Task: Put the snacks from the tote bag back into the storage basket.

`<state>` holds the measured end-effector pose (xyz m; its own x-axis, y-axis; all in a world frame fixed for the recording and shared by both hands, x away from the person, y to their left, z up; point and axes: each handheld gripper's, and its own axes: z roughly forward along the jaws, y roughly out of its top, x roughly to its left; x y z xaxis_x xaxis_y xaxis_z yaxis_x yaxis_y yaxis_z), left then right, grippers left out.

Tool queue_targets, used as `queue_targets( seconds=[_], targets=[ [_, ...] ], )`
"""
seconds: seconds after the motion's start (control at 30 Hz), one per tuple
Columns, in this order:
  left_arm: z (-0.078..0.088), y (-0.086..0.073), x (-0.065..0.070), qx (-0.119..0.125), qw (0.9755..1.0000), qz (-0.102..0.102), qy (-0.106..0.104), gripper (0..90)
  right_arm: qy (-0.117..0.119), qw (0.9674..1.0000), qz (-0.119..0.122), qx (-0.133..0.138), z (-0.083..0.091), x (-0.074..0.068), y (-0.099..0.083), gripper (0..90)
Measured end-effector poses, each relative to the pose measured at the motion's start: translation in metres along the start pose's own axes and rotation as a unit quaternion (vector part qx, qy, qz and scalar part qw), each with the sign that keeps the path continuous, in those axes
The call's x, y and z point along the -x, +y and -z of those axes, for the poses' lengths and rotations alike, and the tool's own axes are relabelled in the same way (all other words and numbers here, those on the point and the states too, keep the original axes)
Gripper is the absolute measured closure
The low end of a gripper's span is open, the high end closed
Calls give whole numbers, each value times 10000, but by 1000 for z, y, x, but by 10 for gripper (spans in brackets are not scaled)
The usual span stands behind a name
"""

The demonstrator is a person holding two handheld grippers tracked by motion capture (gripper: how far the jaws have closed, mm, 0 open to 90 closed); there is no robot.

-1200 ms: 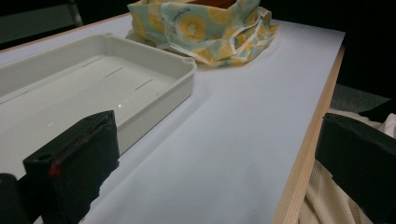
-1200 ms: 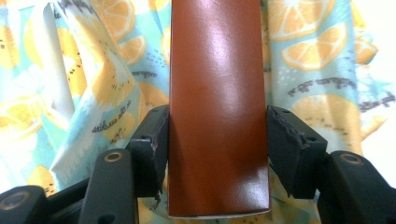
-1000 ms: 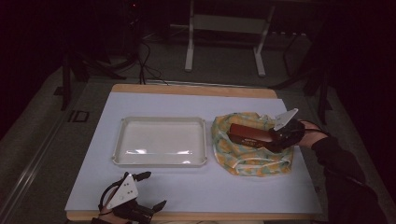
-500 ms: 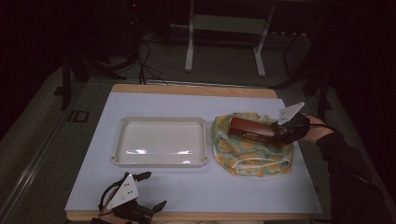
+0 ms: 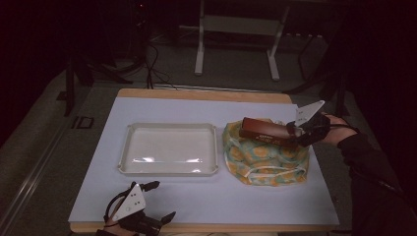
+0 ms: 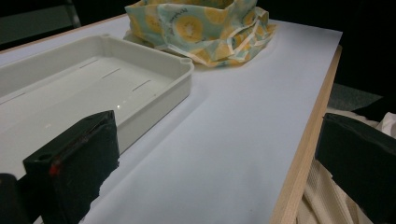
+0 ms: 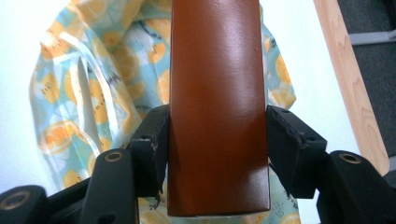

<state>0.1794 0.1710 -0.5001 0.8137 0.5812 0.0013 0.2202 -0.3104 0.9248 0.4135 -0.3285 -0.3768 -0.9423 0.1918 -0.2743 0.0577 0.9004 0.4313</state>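
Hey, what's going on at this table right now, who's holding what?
A person works at the table with a gripper in each hand. The right gripper is shut on a long brown box, holding it roughly level just above an open fabric bag with a lemon print. The left gripper rests near the table's front edge with its jaws open and nothing between them. A white tray sits empty beside the bag.

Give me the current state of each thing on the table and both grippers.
Brown box: clamped in the right gripper, lifted over the bag.
Fruit-print bag: open, slumped on the table.
White tray: empty, flat on the table.
Left gripper: fingers open, holding nothing, at the near table edge.
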Motion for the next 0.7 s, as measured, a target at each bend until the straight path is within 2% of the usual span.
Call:
queue_targets(
  seconds=[0.37, 0.47, 0.7],
  targets=[
    [0, 0, 0, -1, 10000, -19, -11, 0, 20, 9997, 240, 99, 10, -2, 34, 431],
    [0, 0, 0, -7, 10000, -43, -12, 0, 23, 9992, 379, 157, 10, -3, 44, 431],
    [0, -1, 1, -10, 10000, -56, -52, 0, 150, 9983, 543, 149, 4, -8, 67, 431]
  ],
)
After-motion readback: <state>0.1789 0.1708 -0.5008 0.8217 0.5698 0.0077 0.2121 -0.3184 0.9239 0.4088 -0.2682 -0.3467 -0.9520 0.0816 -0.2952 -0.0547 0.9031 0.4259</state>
